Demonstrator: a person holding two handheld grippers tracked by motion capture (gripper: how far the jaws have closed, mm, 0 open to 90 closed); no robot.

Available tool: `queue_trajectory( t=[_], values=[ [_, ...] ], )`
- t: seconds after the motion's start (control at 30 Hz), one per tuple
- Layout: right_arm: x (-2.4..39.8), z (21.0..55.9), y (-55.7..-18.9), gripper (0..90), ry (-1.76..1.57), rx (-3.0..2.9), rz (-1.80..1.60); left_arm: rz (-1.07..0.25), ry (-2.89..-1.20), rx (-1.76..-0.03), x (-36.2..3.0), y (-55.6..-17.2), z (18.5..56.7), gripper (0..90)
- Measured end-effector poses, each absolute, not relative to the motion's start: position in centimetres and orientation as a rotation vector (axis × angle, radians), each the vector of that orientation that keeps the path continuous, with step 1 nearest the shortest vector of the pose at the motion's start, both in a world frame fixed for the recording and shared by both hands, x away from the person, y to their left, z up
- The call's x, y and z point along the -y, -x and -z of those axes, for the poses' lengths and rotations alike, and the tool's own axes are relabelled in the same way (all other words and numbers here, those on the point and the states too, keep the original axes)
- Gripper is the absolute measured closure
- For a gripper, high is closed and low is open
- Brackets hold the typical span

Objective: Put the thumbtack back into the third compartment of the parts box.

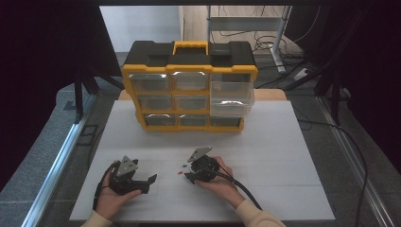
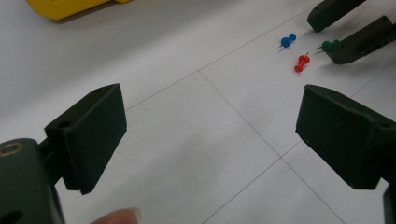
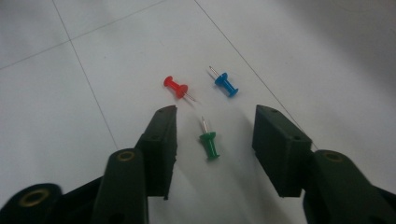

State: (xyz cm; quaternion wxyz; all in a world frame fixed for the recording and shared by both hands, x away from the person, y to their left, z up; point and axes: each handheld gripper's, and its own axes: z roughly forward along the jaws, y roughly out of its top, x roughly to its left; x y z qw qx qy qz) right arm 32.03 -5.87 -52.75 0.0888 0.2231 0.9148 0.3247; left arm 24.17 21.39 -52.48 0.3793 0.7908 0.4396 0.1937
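Both forearms come in from the bottom of the high view, each hand wrapped around a pair of tongs low over the white bench (image 1: 283,142). On the left, the hand (image 1: 109,195) cups the left tongs (image 1: 146,182) from below, palm turned up, jaws pointing right toward the middle of the bench. Those jaws stand wide apart and released, with bare bench between them in the left gripper view, and a fingertip (image 2: 119,217) shows at the bottom edge there.

On the right, the hand (image 1: 222,182) grips the right tongs (image 1: 188,176) from behind, a black cable (image 1: 243,188) trailing back along the forearm, jaws aimed left and down. They too are released, and the green pushpin (image 3: 208,143) lies on the bench between them, pin pointing away, touching neither jaw. Just beyond the jaw tips lie the red pushpin (image 3: 176,87) and the blue pushpin (image 3: 226,84), close together but apart.

Farther back on the bench stands a yellow and black drawer organizer (image 1: 189,85), one clear drawer (image 1: 231,98) on its right side pulled out.
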Motion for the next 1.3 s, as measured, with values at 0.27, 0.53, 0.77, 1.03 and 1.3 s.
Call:
queue_trajectory(
  t=[0.27,0.53,0.77,1.03,1.3],
  values=[
    [5.9,52.7,-32.0,73.6,-0.66,-2.723,-0.972,-0.499,-2.025,-1.116,-21.3,-24.2,52.5,9.3],
    [6.0,52.7,-32.0,82.4,-0.652,-2.737,-0.979,-0.501,-2.026,-1.114,-21.3,-24.2,52.5,9.3],
    [6.5,52.6,-32.3,82.5,-0.68,-2.74,-1.018,-0.501,-2.027,-1.115,-21.4,-24.2,52.5,9.3],
    [7.1,51.5,-32.4,82.6,-0.715,-2.715,-1.115,-0.503,-2.027,-1.114,-21.4,-24.2,52.5,9.3],
    [8.3,49.1,-32.4,82.5,-0.735,-2.662,-1.273,-0.502,-2.023,-1.114,-21.4,-24.2,52.5,9.3]
  ],
)
